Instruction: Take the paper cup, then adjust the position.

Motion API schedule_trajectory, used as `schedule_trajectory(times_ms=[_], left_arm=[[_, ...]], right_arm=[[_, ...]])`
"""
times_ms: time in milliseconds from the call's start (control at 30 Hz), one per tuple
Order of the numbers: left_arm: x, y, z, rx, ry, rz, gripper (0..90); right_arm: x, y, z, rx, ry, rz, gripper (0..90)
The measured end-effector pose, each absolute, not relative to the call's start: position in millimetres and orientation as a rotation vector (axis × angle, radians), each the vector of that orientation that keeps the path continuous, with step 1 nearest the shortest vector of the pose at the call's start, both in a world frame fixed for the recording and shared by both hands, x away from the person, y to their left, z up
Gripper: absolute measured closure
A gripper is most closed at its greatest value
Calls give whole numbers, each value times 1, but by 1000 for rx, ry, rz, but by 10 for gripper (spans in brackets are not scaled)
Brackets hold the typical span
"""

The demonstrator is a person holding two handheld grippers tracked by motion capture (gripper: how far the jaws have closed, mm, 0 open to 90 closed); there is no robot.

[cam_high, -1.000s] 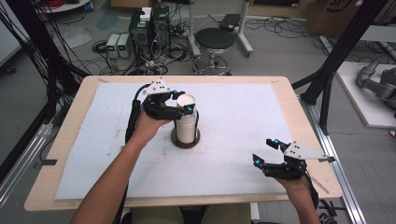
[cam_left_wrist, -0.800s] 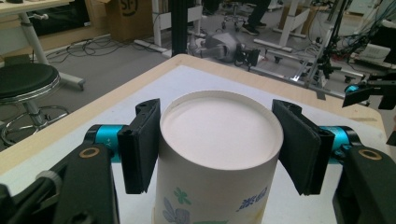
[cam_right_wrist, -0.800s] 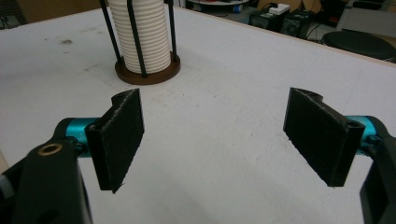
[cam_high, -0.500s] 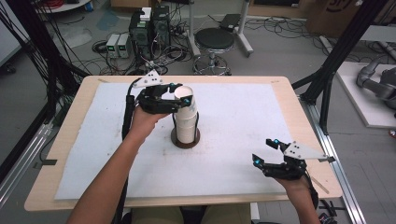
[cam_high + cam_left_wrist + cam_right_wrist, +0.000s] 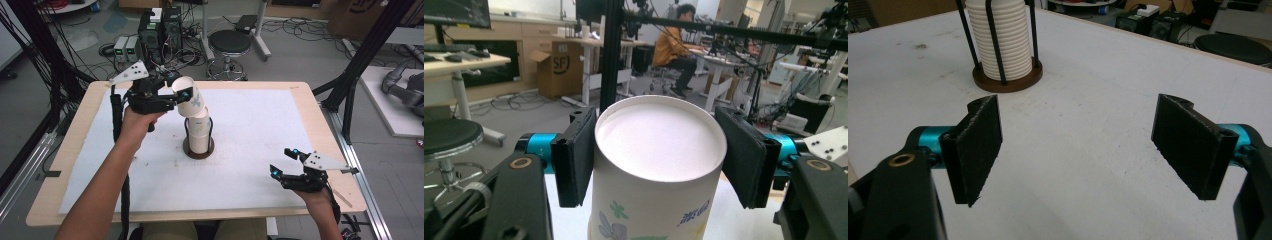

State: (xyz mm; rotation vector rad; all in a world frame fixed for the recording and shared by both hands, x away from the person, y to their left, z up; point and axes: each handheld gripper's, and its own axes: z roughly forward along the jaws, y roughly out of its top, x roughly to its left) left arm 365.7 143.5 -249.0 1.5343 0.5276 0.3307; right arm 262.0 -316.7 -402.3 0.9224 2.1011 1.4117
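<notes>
My left gripper is shut on a white paper cup with a flower print, held tilted just above a stack of white cups. The stack stands in a black wire holder on a round brown base at the table's middle. In the left gripper view the cup sits between both pads, mouth toward the camera. Near the front right edge my right gripper rests low and open, nothing between its jaws. In the right gripper view my right gripper faces the ribbed cup stack farther off.
A white mat covers the wooden table. Black frame posts rise at the right edge. A stool and electronics boxes stand on the floor beyond the far edge.
My left gripper has risen and moved left with the top cup, which now tilts above the stack. The right gripper has not moved.
</notes>
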Motion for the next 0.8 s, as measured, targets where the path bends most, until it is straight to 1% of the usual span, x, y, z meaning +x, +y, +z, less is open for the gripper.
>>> schedule_trajectory(times_ms=[200,433,633,800], left_arm=[[354,168,-248,1538,527,358,360],[344,196,-264,1565,550,395,359],[334,206,-284,1569,576,390,359],[329,208,-293,1567,580,377,359]], right_arm=[[263,-316,-403,933,2099,1408,207],[266,-315,-402,942,2101,1408,207],[268,-312,-403,933,2109,1409,207],[269,-311,-401,921,2101,1420,207]])
